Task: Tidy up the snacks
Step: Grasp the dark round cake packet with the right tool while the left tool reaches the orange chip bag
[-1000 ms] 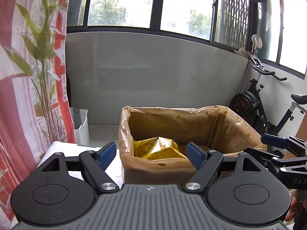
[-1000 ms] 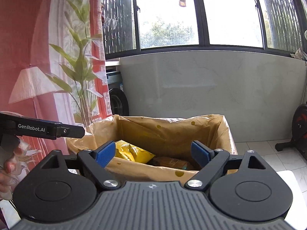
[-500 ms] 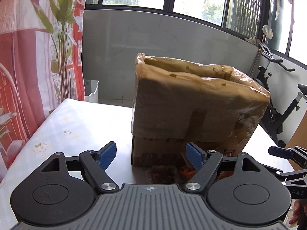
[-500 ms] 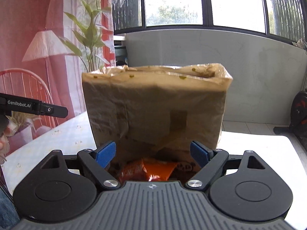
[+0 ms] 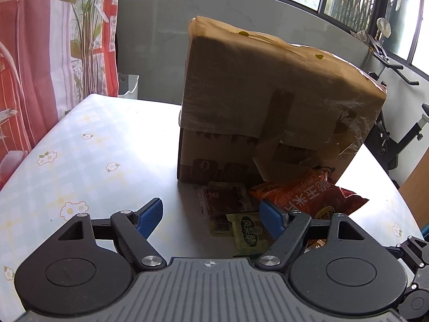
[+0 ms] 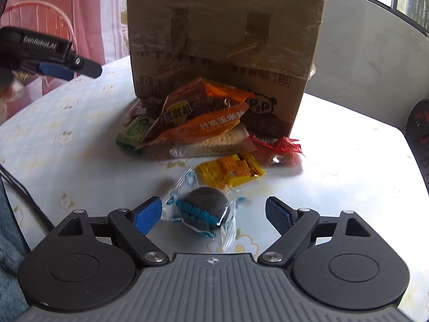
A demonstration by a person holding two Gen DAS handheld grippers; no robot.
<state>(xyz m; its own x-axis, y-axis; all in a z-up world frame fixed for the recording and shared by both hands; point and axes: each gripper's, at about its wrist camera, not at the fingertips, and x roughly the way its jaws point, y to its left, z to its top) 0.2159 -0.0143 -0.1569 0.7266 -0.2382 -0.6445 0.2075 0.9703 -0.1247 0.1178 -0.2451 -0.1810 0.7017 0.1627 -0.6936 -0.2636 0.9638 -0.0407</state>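
Observation:
A tall cardboard box (image 5: 268, 102) lined with brown plastic stands on the table; it also shows in the right wrist view (image 6: 222, 40). Snack packets lie in front of it: an orange chip bag (image 6: 201, 115), a green packet (image 6: 134, 131), a cracker pack (image 6: 214, 145), a yellow packet (image 6: 230, 171), a red wrapper (image 6: 281, 145) and a wrapped dark cookie (image 6: 206, 209). My right gripper (image 6: 213, 214) is open, empty, with the cookie between its fingers. My left gripper (image 5: 211, 217) is open, empty, low over a dark red packet (image 5: 225, 198) and the green packet (image 5: 249, 233).
The table (image 5: 80, 161) has a pale flowered cloth. A red and white curtain (image 5: 40, 53) hangs at left. An exercise bike (image 5: 396, 123) stands behind at right. A white bin (image 5: 128, 86) sits on the floor beyond the table. The left gripper shows in the right wrist view (image 6: 56, 61).
Both grippers have dropped from above the box's open top to low over the table in front of it. The snack pile has come into view. Both stay open.

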